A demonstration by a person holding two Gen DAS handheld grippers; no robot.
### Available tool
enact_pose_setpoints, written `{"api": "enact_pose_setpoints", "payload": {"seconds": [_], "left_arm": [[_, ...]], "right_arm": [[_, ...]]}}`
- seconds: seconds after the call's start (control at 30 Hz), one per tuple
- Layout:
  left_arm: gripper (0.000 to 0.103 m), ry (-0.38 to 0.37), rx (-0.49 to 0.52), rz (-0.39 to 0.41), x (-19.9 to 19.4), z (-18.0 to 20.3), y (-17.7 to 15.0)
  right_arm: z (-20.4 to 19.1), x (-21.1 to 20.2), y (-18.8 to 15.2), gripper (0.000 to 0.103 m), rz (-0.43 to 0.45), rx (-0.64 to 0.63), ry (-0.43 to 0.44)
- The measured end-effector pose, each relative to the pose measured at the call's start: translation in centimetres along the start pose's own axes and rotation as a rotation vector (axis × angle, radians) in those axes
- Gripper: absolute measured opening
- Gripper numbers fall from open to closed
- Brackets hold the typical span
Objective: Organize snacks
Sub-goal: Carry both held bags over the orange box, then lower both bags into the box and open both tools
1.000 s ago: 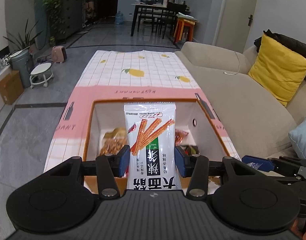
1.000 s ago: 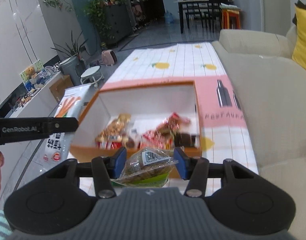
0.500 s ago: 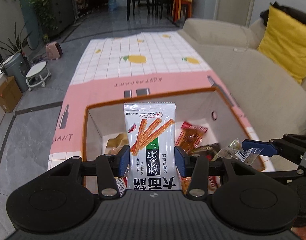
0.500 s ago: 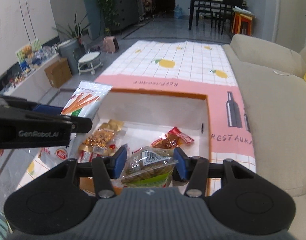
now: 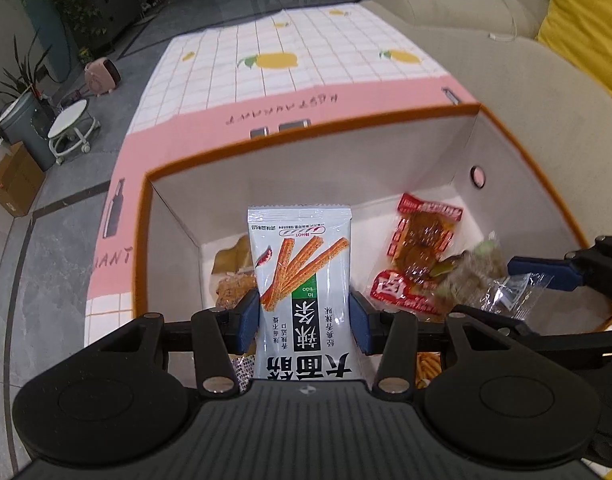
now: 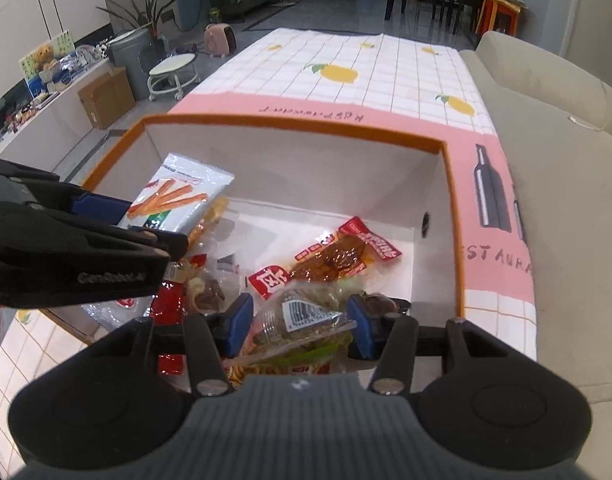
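My left gripper [image 5: 304, 320] is shut on a white snack pack with orange sticks printed on it [image 5: 299, 280] and holds it over the left side of an open orange-rimmed white box [image 5: 306, 164]. The pack also shows in the right wrist view [image 6: 177, 196]. My right gripper [image 6: 297, 330] is shut on a clear bag of brown-green snacks [image 6: 301, 320] over the box's near right part; the bag shows in the left wrist view [image 5: 478, 276]. A red-labelled brown snack [image 6: 338, 258] and several other packets lie on the box floor.
The box [image 6: 297, 128] stands on a table with a pink and white lemon-print cloth [image 6: 366, 68]. A beige sofa [image 6: 578, 184] runs along the right, with a yellow cushion [image 5: 586, 24]. A white stool [image 5: 71, 124], a bin and a cardboard carton stand on the floor at left.
Both grippers have moved forward and down over the box, each keeping its pack. The box fills more of both views and the two grippers are closer together.
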State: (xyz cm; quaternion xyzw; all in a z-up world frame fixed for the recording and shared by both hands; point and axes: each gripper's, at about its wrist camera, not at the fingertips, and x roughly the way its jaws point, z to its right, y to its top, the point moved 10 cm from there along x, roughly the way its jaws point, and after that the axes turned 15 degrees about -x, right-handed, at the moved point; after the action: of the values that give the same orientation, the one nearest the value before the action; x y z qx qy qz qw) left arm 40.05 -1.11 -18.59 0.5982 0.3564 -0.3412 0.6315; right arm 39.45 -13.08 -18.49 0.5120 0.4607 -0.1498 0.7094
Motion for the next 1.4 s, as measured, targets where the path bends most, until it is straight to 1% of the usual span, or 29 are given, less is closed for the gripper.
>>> {"api": "enact_pose_setpoints", "payload": {"seconds": [0.23,0.4,0.53,0.63,0.73,0.83,0.9,0.97,1.03,1.2,1.4], "left_arm": [[0.054,0.034,0.037,-0.042,1.9,-0.3,-0.9],[0.054,0.035,0.026,-0.058,2.3,-0.8,-1.1],[0.056,0.031,0.026,-0.061,2.0,-0.9,-1.2],[0.061,0.034,0.028,-0.068,1.9,-1.0,-1.2],[0.062,0.037,0.031,-0.063,1.5,-1.2,-1.3],[0.065,0.041,0.032,-0.045,0.8,-1.3,-1.1],[0.069,0.044,0.031,-0.03,0.2,-1.4,-0.8],[0.07,0.042,0.029,-0.014,-0.6,-1.4,-0.5],[0.07,0.037,0.024,0.005,-1.5,-1.4,-0.2],[0.071,0.029,0.008,0.06,-4.3,-1.4,0.0],[0.072,0.018,-0.016,0.152,-8.4,-1.7,-0.5]], "right_arm": [[-0.6,1.5,0.0,0.05,-0.027,-0.034,0.007],[-0.5,1.8,0.2,0.051,-0.039,-0.039,0.003],[-0.6,1.7,0.3,0.054,-0.04,-0.048,-0.004],[-0.6,1.3,0.5,0.059,-0.035,-0.063,-0.015],[-0.6,0.9,0.8,0.061,-0.03,-0.064,-0.021],[-0.6,0.4,1.1,0.066,-0.024,-0.072,-0.031],[-0.5,0.0,1.3,0.069,-0.021,-0.075,-0.038],[-0.3,-0.4,1.5,0.074,-0.017,-0.074,-0.048],[-0.2,-1.0,1.6,0.075,-0.017,-0.068,-0.052],[-0.1,-3.0,1.7,0.083,-0.001,-0.051,-0.061],[0.0,-5.9,1.1,0.089,0.033,-0.007,-0.073]]}}
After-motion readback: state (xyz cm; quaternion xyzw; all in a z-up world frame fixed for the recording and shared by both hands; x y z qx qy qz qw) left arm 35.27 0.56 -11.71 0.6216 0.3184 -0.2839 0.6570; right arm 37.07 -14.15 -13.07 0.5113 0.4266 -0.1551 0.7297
